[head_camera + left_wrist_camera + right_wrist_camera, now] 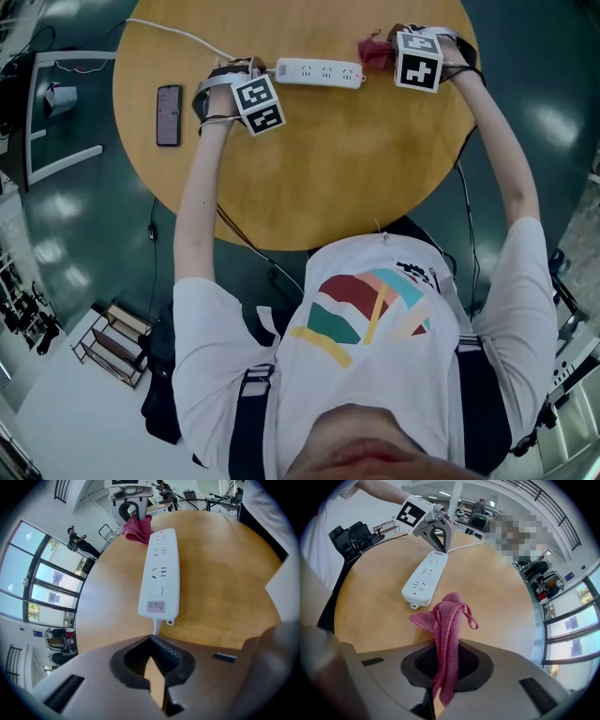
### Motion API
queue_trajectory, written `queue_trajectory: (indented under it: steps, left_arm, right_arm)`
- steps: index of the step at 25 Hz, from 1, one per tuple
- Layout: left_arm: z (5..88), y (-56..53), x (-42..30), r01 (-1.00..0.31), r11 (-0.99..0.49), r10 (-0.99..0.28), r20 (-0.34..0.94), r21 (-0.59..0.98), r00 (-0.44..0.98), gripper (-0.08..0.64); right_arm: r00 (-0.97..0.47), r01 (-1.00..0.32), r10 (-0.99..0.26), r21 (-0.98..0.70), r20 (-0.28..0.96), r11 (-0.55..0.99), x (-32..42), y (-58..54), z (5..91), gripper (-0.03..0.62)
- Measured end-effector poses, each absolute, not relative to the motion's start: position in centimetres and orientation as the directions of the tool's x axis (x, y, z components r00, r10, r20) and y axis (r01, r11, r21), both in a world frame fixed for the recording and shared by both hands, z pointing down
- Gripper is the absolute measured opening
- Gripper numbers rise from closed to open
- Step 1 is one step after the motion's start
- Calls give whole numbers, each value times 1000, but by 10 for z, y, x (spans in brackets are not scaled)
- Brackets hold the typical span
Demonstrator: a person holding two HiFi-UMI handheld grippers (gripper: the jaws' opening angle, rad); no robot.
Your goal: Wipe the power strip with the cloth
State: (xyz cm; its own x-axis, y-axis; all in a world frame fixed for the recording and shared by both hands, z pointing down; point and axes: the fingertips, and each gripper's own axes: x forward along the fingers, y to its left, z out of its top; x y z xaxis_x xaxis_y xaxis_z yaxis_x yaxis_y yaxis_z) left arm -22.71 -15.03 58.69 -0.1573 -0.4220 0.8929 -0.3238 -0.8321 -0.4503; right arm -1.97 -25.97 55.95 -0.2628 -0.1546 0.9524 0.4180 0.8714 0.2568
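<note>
While right gripper [445,648] pinches cloth [446,620], power strip [425,578] lies beyond.

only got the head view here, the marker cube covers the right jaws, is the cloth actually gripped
Observer: Yes. The right gripper view shows the right gripper shut on the pink cloth, which bunches out ahead of the jaws.
Operator: and the left one
Observer: The left gripper is shut. The cord from the power strip runs right to its tips, but I can't tell whether it is pinched.
Operator: anything on the strip itself
Observer: A small sticker sits at its cord end.
</note>
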Motion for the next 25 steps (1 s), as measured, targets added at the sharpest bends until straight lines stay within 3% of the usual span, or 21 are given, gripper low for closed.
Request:
queue_trajectory:
  steps: [7, 11, 15, 19, 25]
  left_arm:
    - [575, -146, -227, -536, -714, -465, 877, -450, -118, 40]
    - [521, -157, -218, -772, -462, -603, 793, -437, -87, 40]
    - [448, -159, -176, -953, -172, -791, 611, -248, -16, 40]
    - [396, -131, -112, -992, -105, -893, 446, -67, 64, 40]
    - [343, -65, -58, -992, -52, -964, 254, 116, 81, 40]
  right_arm:
    - [-396, 204, -171, 268, 902, 942, -13, -234, 526, 40]
    - [-504, 65, -221, 291, 835, 954, -14, -222, 485, 40]
    - [-661, -189, -283, 211, 695, 959, -15, -206, 438, 40]
    - [-821, -370, -318, -18, 475, 929, -9, -167, 388, 40]
    - [-894, -429, -385, -193, 230, 882, 25, -100, 343, 40]
